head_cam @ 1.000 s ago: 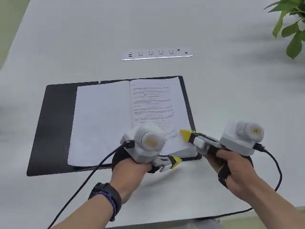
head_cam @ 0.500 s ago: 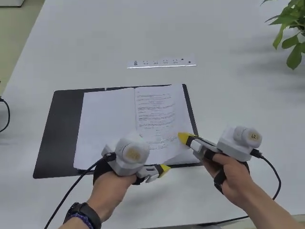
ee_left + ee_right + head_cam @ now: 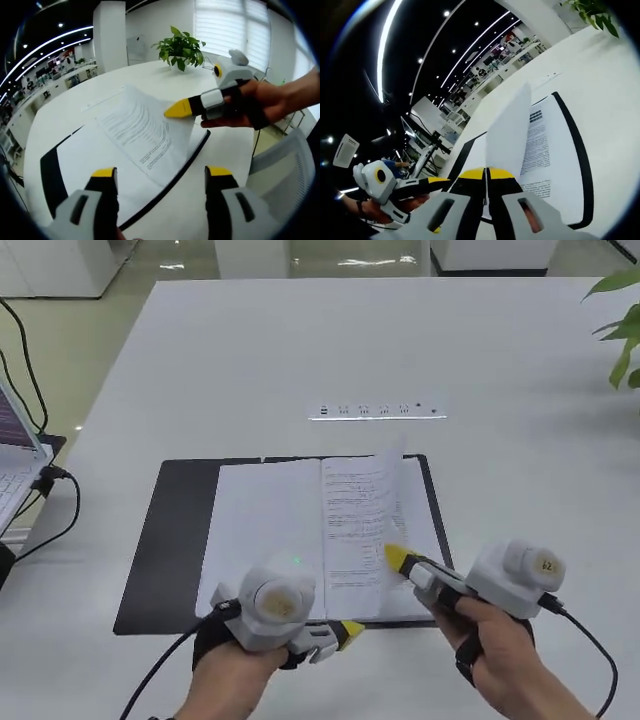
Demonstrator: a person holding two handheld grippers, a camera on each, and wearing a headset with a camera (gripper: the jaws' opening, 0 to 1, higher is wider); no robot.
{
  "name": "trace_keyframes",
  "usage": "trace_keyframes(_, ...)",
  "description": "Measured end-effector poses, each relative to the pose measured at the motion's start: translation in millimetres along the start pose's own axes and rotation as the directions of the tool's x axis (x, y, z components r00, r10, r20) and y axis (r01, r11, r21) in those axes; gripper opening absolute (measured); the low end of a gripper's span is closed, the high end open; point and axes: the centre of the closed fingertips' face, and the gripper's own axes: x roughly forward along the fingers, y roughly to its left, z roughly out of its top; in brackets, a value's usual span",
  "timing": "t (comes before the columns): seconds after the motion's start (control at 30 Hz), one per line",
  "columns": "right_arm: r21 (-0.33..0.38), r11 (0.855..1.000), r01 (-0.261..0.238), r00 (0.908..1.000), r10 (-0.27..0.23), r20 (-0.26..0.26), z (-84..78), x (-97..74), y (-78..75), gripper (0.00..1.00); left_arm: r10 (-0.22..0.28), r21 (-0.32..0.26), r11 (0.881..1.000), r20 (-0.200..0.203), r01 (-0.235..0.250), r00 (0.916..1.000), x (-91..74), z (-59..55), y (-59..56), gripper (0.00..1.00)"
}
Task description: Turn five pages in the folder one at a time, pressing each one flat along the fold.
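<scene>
Cannot read the print on the lifted page (image 3: 352, 520) just beyond the right gripper's (image 3: 396, 557) fingers (image 3: 501, 176), too small in the head view. Cannot see the folder's (image 3: 180, 540) near edge behind the left gripper (image 3: 348, 632), nor the strip of page pinched inside the closed right fingers. Cut off by the head view's edges, well away from either pair of fingers: a laptop (image 3: 12, 468) leftward, a plant (image 3: 624, 332) rightward.

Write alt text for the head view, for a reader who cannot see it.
The right gripper holds a printed page raised off the right side of an open black folder on a white table. The left gripper sits at the folder's near edge; a power strip lies beyond the folder.
</scene>
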Motion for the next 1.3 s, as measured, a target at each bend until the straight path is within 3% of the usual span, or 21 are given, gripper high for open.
trace_keyframes(0.3, -0.003, 1.000, -0.019, 0.9998, 0.019, -0.001, -1.5, 10.0, 18.5, 0.00, 0.047, -0.047, 0.998, 0.022, -0.046, 0.9987, -18.3, -0.4, 17.8, 0.71)
trace_keyframes(0.57, 0.016, 0.999, -0.042, 0.9991, 0.042, -0.009, -8.0, 23.4, 35.5, 0.00, 0.061, -0.049, 0.997, 0.044, -0.059, 0.9971, -30.6, 8.4, 23.1, 0.71)
trace_keyframes(1.03, 0.030, 0.993, -0.117, 0.9913, 0.119, -0.057, -27.1, 56.5, 80.3, 0.00, 0.094, -0.083, 0.993, 0.061, -0.089, 0.9937, -53.2, 3.6, 36.8, 0.72)
trace_keyframes(1.3, 0.051, 0.990, -0.134, 0.9878, 0.138, -0.072, -31.7, 64.2, 91.2, 0.00, 0.129, -0.120, 0.985, 0.065, -0.121, 0.9895, -66.9, -3.0, 47.0, 0.72)
